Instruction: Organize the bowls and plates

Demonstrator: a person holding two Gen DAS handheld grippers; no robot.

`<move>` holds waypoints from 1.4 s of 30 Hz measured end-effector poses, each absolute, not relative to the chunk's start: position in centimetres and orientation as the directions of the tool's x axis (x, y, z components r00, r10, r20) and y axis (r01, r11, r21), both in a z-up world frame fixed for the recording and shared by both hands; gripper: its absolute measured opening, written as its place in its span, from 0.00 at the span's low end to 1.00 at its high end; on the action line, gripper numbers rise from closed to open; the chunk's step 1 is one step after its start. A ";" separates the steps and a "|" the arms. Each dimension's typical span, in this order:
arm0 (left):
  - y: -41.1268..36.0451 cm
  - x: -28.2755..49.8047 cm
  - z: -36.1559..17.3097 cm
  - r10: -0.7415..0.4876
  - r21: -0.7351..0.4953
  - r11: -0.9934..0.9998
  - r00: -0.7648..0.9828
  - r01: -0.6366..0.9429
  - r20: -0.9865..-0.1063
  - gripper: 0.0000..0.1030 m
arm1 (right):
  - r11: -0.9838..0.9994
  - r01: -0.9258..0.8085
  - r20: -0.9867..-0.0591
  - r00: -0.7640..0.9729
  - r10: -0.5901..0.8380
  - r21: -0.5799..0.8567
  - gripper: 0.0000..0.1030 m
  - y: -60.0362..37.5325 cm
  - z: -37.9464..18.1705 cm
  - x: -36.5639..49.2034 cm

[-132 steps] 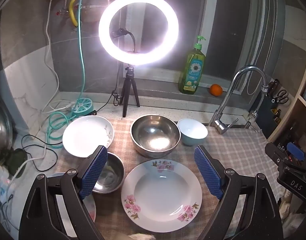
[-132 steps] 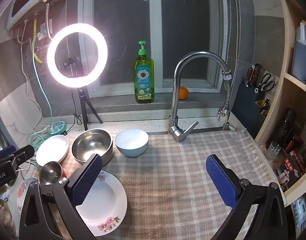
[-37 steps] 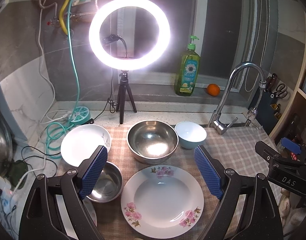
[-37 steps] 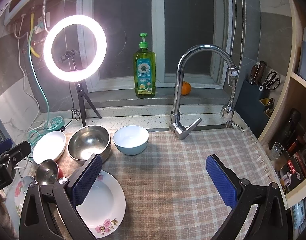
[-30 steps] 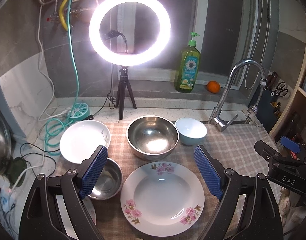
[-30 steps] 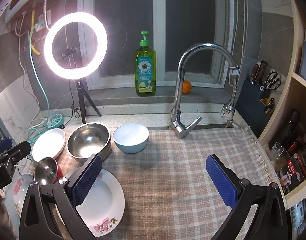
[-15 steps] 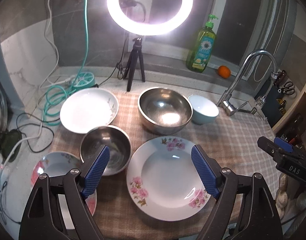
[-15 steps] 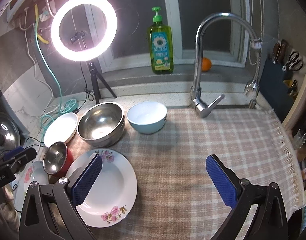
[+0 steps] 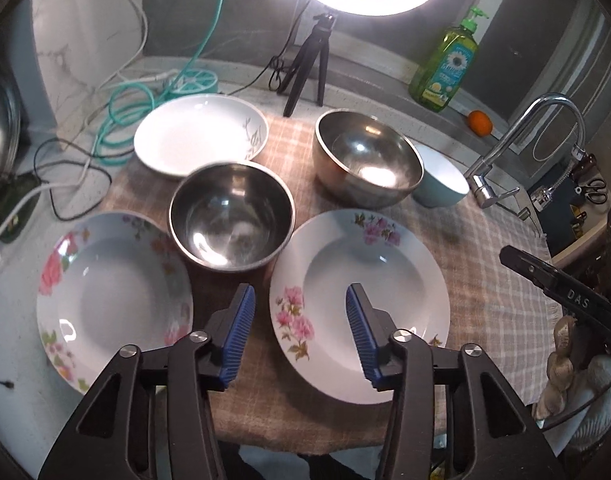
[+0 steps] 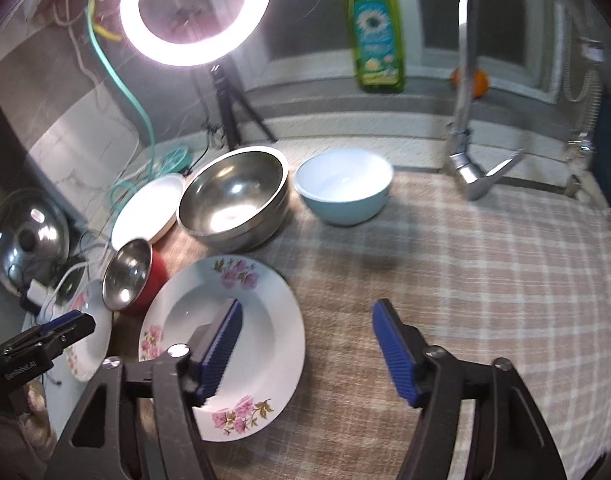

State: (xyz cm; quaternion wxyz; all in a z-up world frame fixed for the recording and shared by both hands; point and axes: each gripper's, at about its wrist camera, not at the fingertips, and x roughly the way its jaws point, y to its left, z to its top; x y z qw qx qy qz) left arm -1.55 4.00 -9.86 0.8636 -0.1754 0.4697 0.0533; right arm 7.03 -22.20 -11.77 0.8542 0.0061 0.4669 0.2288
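Sorting is judged barely begun: nothing is stacked. On the checked cloth (image 10: 485, 264), the large steel bowl (image 9: 365, 160) stands toward the back edge, and the flowered plate (image 9: 361, 300) is spread at the front edge. The plate's rims are straddled, untouched, by the closing, half-narrowed jaws of left gripper (image 9: 299, 330) and right gripper (image 10: 305, 344).

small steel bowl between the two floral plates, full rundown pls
The small steel bowl is round, shiny metal inside, with a red outer wall visible from the right wrist view. It sits upright and empty on the checked cloth, between two floral plates, in front of the white plate. No fingers touch it. Contact with the neighbouring plates cannot be told.
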 end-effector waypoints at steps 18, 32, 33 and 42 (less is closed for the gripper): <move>4.6 -2.1 -15.4 -0.078 -0.307 0.848 0.470 -0.432 -0.879 0.29 | 0.818 -0.444 -0.852 0.193 0.487 0.366 0.31 -20.3 -18.4 12.8; 4.8 -1.0 -16.5 -0.087 -0.313 0.837 0.457 -0.448 -0.885 0.29 | 0.801 -0.402 -0.839 0.130 0.529 0.443 0.22 -20.8 -20.1 14.3; 4.8 -1.0 -16.6 -0.086 -0.313 0.837 0.456 -0.449 -0.886 0.29 | 0.800 -0.403 -0.838 0.128 0.530 0.444 0.22 -20.8 -20.1 14.3; 4.8 -0.5 -17.2 -0.105 -0.324 0.833 0.448 -0.448 -0.888 0.25 | 0.788 -0.415 -0.835 0.109 0.539 0.455 0.20 -20.3 -20.6 14.1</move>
